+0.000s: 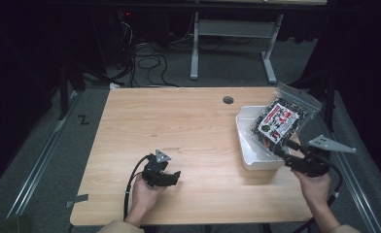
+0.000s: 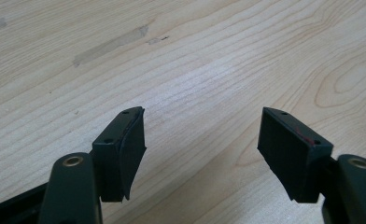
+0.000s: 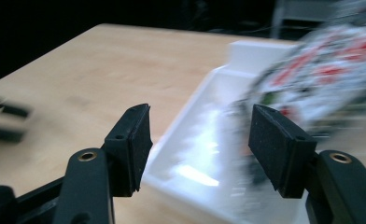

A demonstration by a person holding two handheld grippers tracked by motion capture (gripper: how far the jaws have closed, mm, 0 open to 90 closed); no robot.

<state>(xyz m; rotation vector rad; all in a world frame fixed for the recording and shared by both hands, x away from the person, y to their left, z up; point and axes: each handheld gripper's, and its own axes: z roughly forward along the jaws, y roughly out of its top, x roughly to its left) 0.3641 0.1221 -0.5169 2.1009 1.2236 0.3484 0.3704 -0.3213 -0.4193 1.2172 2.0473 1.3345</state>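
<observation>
High view: snack bag point(image 1: 282, 119) leans tilted in white tray point(image 1: 256, 160) at the table's point(image 1: 188, 126) right edge. Left gripper view: left gripper point(image 2: 202, 140) jaws wide over bare wood. Right gripper view: right gripper point(image 3: 200, 135) jaws wide, near the blurred bag point(image 3: 321, 70).

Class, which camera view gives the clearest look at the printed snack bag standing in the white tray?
The high view: the snack bag is sharp and whole, leaning in the white tray. The right gripper view shows it close but motion-blurred and cut off. The left gripper view looks at bare wooden tabletop.
</observation>
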